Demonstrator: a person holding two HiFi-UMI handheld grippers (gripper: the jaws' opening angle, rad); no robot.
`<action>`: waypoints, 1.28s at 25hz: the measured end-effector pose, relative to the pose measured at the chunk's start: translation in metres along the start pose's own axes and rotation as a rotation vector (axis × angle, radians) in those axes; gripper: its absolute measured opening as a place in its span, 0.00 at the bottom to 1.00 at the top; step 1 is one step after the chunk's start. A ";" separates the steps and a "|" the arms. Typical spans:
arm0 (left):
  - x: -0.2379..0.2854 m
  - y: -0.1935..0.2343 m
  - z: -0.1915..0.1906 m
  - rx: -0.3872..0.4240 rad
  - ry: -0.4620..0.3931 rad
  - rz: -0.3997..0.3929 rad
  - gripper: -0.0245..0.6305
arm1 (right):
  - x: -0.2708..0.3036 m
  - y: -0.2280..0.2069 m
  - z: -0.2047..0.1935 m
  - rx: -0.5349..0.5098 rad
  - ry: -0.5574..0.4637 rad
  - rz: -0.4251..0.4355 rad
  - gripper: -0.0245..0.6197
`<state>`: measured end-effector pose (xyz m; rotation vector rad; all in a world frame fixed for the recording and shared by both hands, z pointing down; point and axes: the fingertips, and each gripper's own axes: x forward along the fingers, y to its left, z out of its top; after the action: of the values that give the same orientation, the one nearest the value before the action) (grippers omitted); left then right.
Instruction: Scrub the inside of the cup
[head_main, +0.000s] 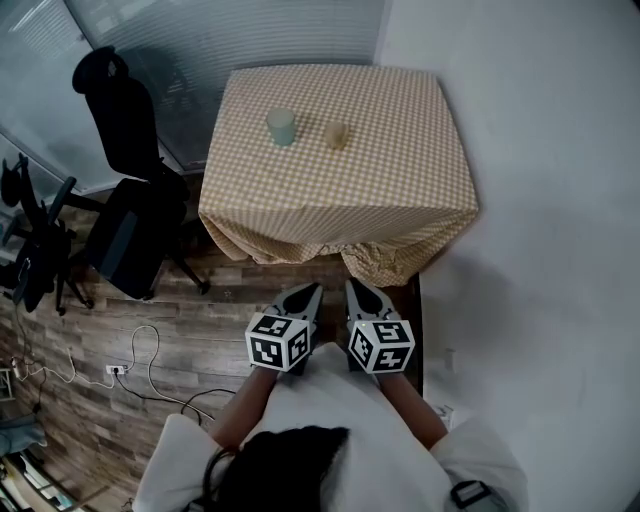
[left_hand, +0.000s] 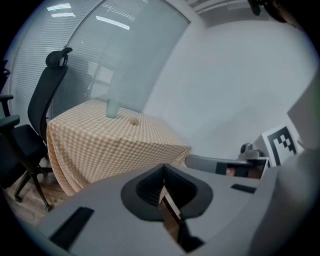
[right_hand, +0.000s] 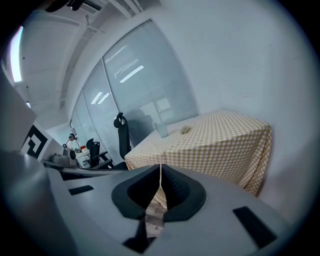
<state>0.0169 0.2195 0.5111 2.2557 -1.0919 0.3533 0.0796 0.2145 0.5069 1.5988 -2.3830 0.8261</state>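
A pale green cup (head_main: 281, 126) stands upright on the checked tablecloth (head_main: 340, 190), with a small tan scrubber (head_main: 338, 134) to its right. The cup (left_hand: 113, 107) and scrubber (left_hand: 134, 121) show far off in the left gripper view, and the cup (right_hand: 161, 129) and scrubber (right_hand: 185, 130) likewise in the right gripper view. My left gripper (head_main: 307, 292) and right gripper (head_main: 358, 290) hang side by side over the floor, short of the table's near edge. Both are shut with nothing between the jaws.
A black office chair (head_main: 125, 190) stands left of the table. More chairs (head_main: 35, 245) and a cable with a power strip (head_main: 115, 369) lie at the far left on the wooden floor. A white wall (head_main: 540, 200) runs along the right.
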 end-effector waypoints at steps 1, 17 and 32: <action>0.003 0.006 0.004 0.000 0.002 0.007 0.05 | 0.007 0.002 0.002 -0.009 0.007 0.004 0.09; 0.040 0.076 0.074 -0.008 -0.017 -0.017 0.05 | 0.094 0.000 0.042 0.014 0.036 -0.031 0.09; 0.066 0.129 0.127 0.032 -0.020 -0.083 0.05 | 0.153 0.013 0.068 -0.008 0.039 -0.107 0.09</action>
<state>-0.0449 0.0378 0.4949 2.3301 -1.0053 0.3166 0.0158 0.0590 0.5094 1.6745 -2.2492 0.8183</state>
